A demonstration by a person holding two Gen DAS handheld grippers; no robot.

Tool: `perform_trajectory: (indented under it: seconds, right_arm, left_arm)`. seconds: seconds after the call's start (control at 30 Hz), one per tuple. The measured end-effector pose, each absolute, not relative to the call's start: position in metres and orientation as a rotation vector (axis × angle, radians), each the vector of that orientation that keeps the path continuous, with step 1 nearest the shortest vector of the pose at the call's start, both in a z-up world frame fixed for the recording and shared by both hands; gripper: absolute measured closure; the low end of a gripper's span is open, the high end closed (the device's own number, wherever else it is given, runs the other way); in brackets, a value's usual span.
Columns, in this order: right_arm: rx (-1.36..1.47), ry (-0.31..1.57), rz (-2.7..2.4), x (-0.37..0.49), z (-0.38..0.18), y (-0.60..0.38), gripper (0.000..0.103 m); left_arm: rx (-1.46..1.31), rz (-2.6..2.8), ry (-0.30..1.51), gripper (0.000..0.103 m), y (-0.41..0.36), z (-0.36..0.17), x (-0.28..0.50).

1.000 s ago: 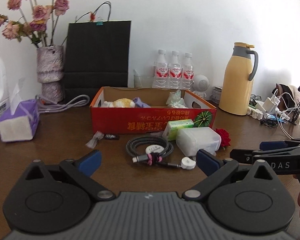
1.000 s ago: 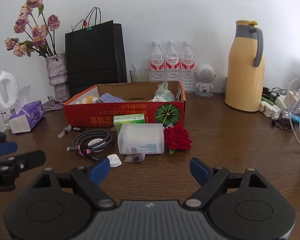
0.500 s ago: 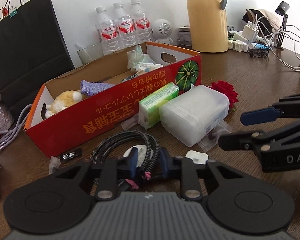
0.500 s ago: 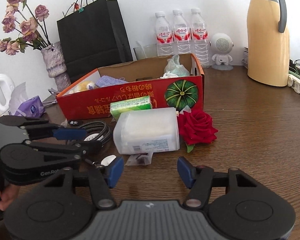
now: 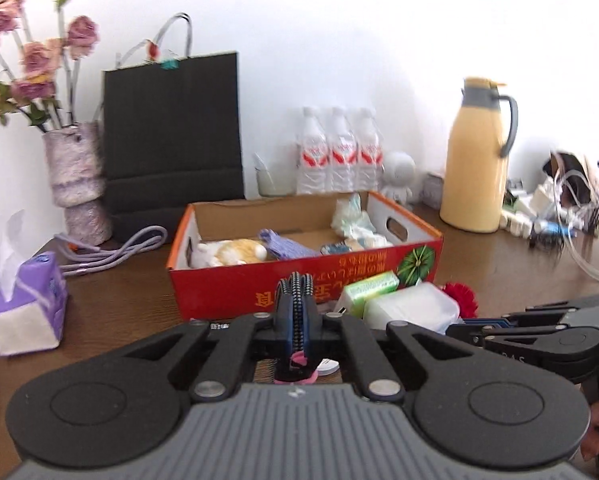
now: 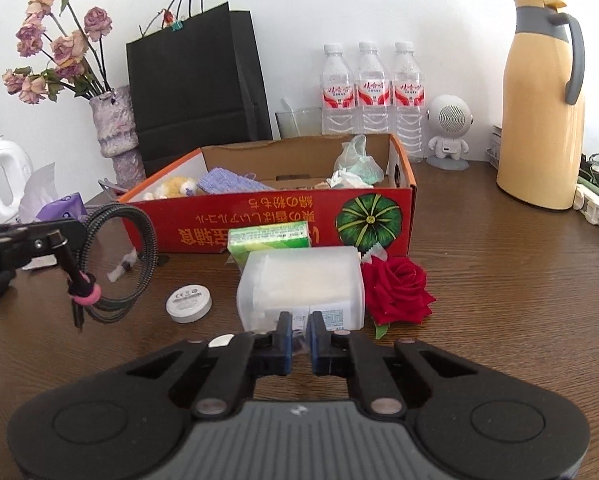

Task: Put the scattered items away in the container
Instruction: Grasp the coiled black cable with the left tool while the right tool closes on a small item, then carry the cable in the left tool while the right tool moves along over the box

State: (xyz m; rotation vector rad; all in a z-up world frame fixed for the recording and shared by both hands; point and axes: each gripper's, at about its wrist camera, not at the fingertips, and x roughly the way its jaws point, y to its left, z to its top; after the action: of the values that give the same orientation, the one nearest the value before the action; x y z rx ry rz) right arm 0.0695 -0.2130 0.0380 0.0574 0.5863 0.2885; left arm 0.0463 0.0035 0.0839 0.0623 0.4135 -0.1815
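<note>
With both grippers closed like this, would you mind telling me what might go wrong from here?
1. The left gripper pinches the coiled cable in one spot only; its round white puck lies on the table, so it may drag or snag.
2. The right gripper has closed on a small clear bag beside the white tub; that thin hold may slip, or nudge the tub.

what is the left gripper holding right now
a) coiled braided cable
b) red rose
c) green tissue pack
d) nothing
a: the left gripper has its jaws shut on the coiled braided cable, which hangs lifted off the table in the right wrist view.
</note>
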Motion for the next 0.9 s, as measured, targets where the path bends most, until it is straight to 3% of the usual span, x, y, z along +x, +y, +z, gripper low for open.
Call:
perform_trajectory:
  seconds: [0.53, 0.7, 0.9]
  right_arm:
    - [0.107, 0.496, 0.325, -0.065, 0.07, -0.226, 0.096]
    - [0.113, 0.449, 0.339, -0.045, 0.093, -0.227, 0.096]
    - [0.121, 0.347, 0.356, 0.048, 0.148, -0.228, 0.096]
  left_arm:
    - [-0.077, -0.186, 0.407, 0.098, 0.007, 0.08, -0.078]
    - [-0.055, -0.195, 0.33, 0.098, 0.008, 0.103, -0.058]
    - [-0.054, -0.157, 0.273, 0.099, 0.025, 0.149, 0.041]
